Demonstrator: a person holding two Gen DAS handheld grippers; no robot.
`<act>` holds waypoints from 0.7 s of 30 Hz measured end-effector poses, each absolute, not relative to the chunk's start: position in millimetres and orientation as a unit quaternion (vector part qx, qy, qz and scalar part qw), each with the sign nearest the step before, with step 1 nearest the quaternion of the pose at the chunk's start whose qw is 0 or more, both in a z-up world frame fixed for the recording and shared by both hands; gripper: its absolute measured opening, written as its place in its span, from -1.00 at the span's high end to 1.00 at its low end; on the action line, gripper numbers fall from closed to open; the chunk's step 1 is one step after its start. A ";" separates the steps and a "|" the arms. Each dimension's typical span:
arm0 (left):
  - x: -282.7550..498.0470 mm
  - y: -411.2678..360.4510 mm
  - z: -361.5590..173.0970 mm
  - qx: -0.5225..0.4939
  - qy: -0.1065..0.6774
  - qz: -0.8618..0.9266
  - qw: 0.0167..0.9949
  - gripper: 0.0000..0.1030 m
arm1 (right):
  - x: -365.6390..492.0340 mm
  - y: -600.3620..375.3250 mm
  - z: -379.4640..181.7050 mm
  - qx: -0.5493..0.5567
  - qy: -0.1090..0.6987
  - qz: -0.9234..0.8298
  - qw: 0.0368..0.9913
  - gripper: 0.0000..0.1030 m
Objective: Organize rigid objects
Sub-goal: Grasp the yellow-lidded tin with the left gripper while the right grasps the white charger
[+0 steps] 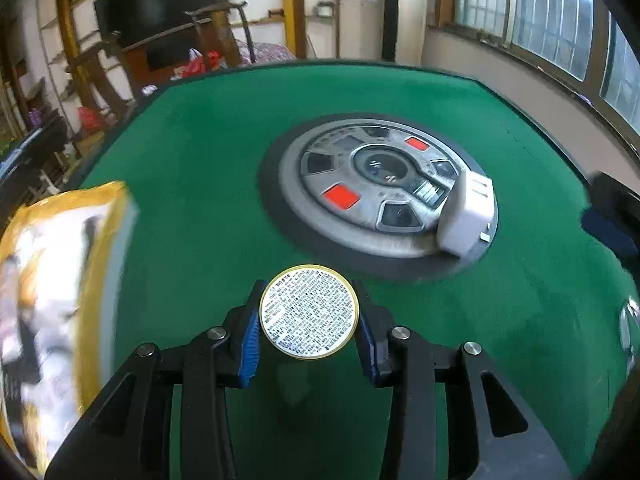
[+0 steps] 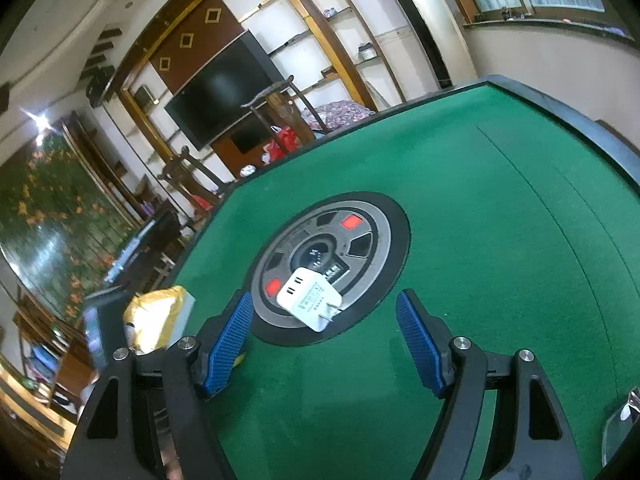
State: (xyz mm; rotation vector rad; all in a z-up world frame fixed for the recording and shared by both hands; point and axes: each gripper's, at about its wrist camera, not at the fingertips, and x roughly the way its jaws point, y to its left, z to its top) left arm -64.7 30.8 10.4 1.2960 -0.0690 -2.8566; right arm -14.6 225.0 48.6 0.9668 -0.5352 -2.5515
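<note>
gold-rimmed round tin [image 1: 308,312] sits gripped between the left claw [image 1: 308,322] pads.

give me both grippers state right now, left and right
left gripper: jaws closed on the round tin, pads against both its sides.
right gripper: jaws open, nothing between them; the white charger lies beyond on the table.

The table [image 1: 208,152] is showing green felt. The hub [image 1: 376,184] is showing grey with red and black panels inside a black ring. The tin [image 1: 308,312] is showing gold-rimmed white under dense print. The charger [image 2: 308,300] is showing white, the bag [image 1: 52,300] yellow and white.
</note>
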 end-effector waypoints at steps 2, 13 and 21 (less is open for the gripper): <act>-60.4 24.6 12.2 0.397 -0.029 -0.917 0.010 0.28 | -17.0 217.0 44.9 0.348 -0.172 -0.905 0.175 -0.34; -72.3 4.4 17.1 0.381 0.005 -0.925 0.004 0.28 | -35.3 158.3 38.4 0.374 -0.116 -0.910 0.135 -0.34; -75.2 -2.5 15.2 0.388 0.021 -0.921 -0.001 0.28 | -61.7 138.2 25.0 0.400 -0.059 -0.912 0.072 0.35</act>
